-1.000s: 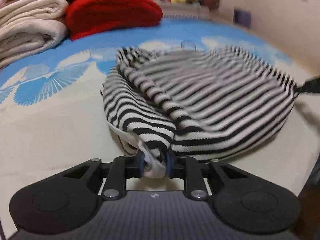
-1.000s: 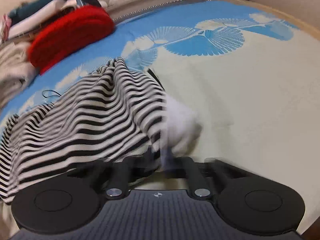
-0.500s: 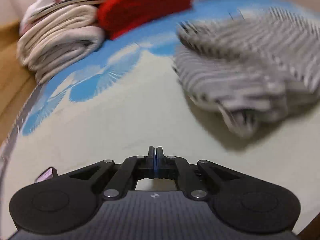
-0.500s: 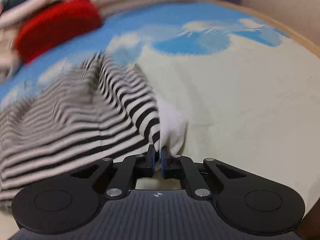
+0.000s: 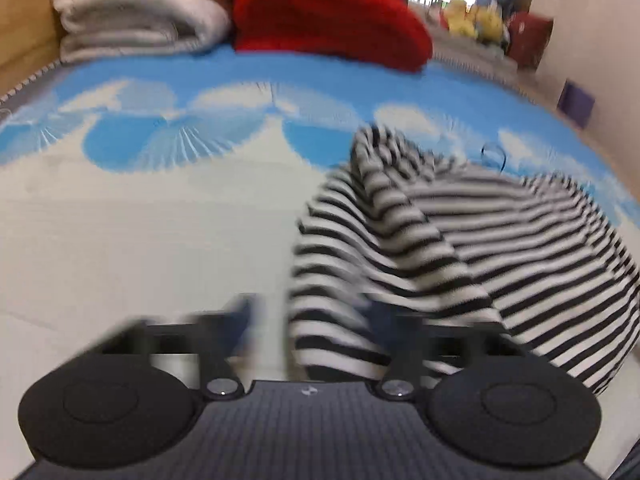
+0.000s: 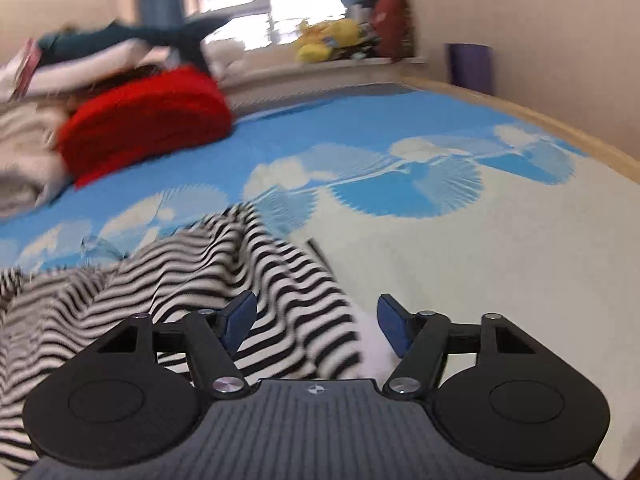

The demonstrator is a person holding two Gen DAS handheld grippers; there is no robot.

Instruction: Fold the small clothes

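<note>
A black-and-white striped garment (image 5: 460, 248) lies bunched on the blue-and-cream bed cover (image 5: 140, 232). My left gripper (image 5: 316, 320) is open, blurred, with the garment's near left corner lying between its fingers. In the right wrist view the same garment (image 6: 160, 280) spreads to the left, and its white-edged corner lies between the fingers of my open right gripper (image 6: 318, 320). Neither gripper is closed on the cloth.
A red knitted item (image 5: 328, 20) and folded beige towels (image 5: 140, 4) are stacked at the head of the bed; both also show in the right wrist view (image 6: 148, 120). Yellow plush toys (image 6: 328, 40) sit on the window ledge. A wall and bed edge (image 6: 560, 128) run along the right.
My right gripper has opened and let go of the garment corner. My left gripper, shut and empty half a second ago, has opened and moved back to the garment's left corner.
</note>
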